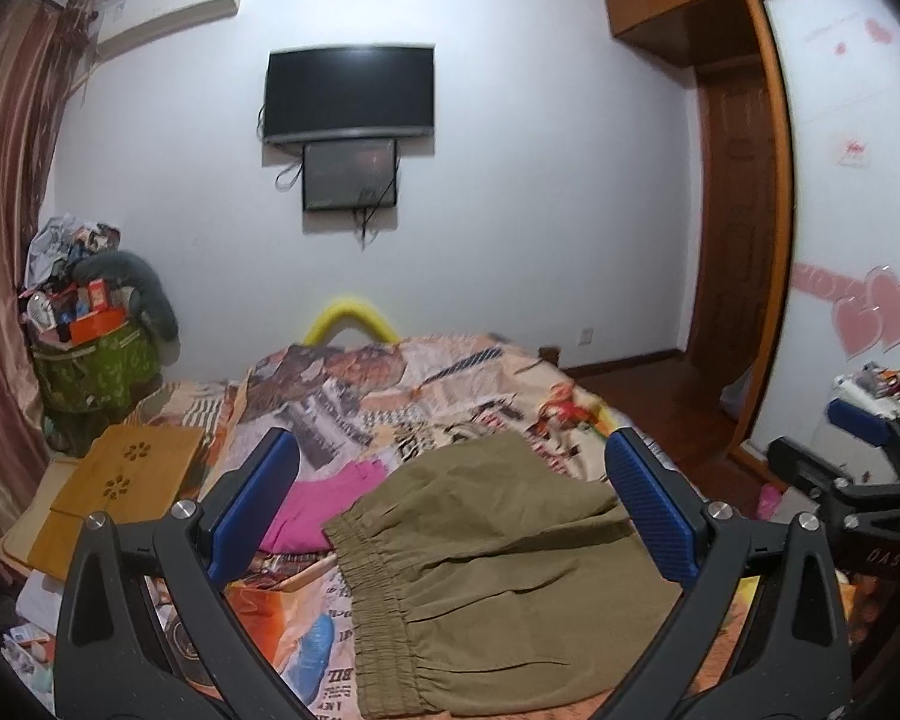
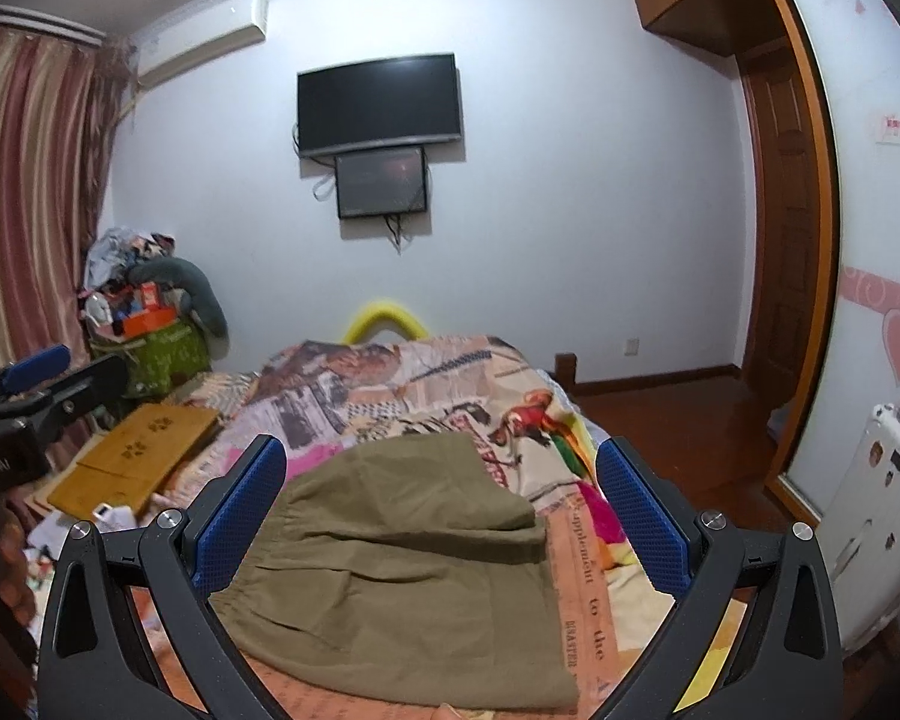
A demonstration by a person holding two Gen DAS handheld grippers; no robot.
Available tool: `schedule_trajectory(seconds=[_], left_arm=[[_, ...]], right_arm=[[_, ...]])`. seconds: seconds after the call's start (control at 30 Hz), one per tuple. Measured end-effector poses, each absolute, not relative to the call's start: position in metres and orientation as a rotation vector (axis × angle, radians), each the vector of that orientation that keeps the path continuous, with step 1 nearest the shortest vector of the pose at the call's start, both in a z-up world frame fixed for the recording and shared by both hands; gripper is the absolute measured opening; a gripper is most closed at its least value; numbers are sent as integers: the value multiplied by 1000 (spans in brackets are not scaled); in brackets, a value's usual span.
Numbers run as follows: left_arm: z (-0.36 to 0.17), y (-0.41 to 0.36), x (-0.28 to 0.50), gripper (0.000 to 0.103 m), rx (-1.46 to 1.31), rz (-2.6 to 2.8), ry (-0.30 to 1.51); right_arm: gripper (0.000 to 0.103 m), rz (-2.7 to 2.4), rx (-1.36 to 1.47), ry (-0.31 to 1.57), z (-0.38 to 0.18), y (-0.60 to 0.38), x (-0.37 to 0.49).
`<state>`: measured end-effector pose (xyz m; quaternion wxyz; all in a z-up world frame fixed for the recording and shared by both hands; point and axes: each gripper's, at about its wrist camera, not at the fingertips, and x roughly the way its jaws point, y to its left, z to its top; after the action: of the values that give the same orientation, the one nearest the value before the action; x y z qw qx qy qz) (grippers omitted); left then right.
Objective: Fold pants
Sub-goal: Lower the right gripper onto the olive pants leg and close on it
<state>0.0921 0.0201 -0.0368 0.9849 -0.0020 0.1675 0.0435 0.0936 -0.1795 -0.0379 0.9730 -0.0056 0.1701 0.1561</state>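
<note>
**Olive pants lying folded on the bed, both grippers spread above them**

The olive-khaki cotton pants (image 1: 498,576) with a gathered elastic waistband lie on the near part of the bed (image 1: 450,384), which is covered by a bedspread printed with newspaper text and cartoon pictures. In the left wrist view the ruched waistband runs down the pants' left edge, from about mid-picture toward the near edge of the bed, and the fabric stretches away from it to the right, so the long axis looks to run roughly across the bed. The cloth looks doubled over, with a raised fold line crossing it and soft wrinkles fanning out from the elastic. In the right wrist view the same pants (image 2: 402,570) show as a broad, rounded heap, its far edge humped and its right edge ending along a printed strip of the bedspread.

The left gripper (image 1: 450,510) has its blue-padded fingers (image 1: 252,504) wide apart with nothing between them; the pants show in the gap, below. The right gripper (image 2: 444,516) likewise has its blue fingers (image 2: 240,516) spread wide and empty above the pants.

A bright pink folded garment (image 1: 324,498) lies just beside the waistband, toward the left edge of the bed
</note>
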Motion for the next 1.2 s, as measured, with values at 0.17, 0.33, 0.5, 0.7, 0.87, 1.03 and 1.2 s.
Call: schedule_trajectory(seconds=[0.17, 0.33, 0.5, 0.7, 0.87, 1.03, 1.2], left_arm=[[-65, 39, 141, 103, -23, 125, 448], [-103, 55, 191, 103, 11, 194, 550], [-153, 74, 243, 103, -30, 187, 718], [-200, 84, 282, 103, 30, 190, 854], [-233, 100, 305, 103, 46, 182, 960], [-261, 121, 327, 103, 15, 196, 1060], [-289, 134, 340, 103, 3, 173, 1157]], right_arm=[[103, 286, -67, 419, -59, -188, 134], [103, 261, -85, 502, -90, -201, 175], [103, 243, -86, 669, -141, -213, 223], [102, 275, -64, 801, -178, -222, 257], [99, 326, -84, 861, -200, -218, 279], [87, 385, -128, 910, -222, -208, 304], [74, 427, -146, 978, -242, -200, 325]])
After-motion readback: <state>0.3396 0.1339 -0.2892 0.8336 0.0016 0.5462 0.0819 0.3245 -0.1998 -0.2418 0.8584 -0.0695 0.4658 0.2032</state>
